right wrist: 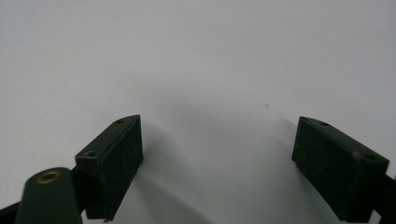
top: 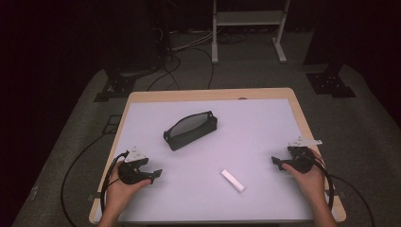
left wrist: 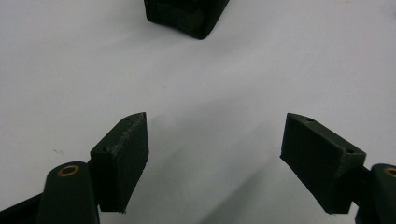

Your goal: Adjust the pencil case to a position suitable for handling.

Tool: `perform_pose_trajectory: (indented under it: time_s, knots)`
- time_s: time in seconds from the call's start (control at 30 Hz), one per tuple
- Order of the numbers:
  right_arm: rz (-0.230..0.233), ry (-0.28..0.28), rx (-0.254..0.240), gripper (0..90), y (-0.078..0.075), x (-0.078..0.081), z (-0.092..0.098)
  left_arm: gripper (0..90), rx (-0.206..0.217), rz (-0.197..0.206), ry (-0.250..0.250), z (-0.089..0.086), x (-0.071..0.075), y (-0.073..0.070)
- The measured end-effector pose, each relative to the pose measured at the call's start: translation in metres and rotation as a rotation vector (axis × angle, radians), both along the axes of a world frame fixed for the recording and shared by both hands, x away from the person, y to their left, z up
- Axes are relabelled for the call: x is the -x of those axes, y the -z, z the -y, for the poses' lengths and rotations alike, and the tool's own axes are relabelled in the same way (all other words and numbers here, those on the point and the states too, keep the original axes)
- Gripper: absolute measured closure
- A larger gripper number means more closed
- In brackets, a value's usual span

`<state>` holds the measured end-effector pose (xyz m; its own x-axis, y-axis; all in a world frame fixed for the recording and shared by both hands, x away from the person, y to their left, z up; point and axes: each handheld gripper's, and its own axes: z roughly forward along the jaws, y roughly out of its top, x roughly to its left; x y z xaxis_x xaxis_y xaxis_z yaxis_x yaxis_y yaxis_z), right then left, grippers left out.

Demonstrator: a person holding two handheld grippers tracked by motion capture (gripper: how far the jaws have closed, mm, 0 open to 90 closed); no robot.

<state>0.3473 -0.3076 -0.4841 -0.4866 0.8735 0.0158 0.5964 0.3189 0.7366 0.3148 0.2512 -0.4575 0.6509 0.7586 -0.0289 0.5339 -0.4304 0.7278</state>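
A black zip pouch (top: 190, 131) with a grey mesh top lies near the middle of the white mat (top: 255, 123); its dark corner (left wrist: 187, 16) shows at the top of the left gripper view. A small white bar (top: 233, 180) lies on the mat toward the front, right of centre. My left gripper (top: 152, 175) rests at the front left, open, with bare mat between its jaws (left wrist: 215, 158). My right gripper (top: 278, 163) sits at the right edge, open and empty over plain mat (right wrist: 217, 163). Both are held low over the mat, apart from the pouch and the bar.
The mat covers a wooden table (top: 208, 94). Cables (top: 75, 175) trail from the grippers off the table's sides. Beyond the far edge lie floor cables, a white frame (top: 248, 28) and black stand feet (top: 331, 82).
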Motion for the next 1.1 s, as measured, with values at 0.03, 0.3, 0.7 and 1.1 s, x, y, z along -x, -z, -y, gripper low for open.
perform_pose_trajectory:
  time_s: [0.03, 0.3, 0.7, 1.1]
  knots:
    - [0.0, 0.0, 0.0, 15.2, 0.0, 0.0, 0.0, 23.0, 0.009, -0.001, 0.0, 0.001, -0.001, -0.001]
    - [0.0, 0.0, -0.001, 15.2, 0.0, 0.0, 0.0, 29.0, 0.022, 0.02, 0.025, 0.003, -0.009, -0.013]
    - [0.0, 0.0, -0.001, 15.3, 0.0, 0.0, 0.0, 33.4, 0.021, 0.021, 0.061, 0.01, -0.028, -0.029]
    - [0.001, -0.001, -0.001, 15.3, 0.0, 0.0, 0.0, 40.9, 0.022, 0.043, 0.084, 0.016, -0.045, -0.045]
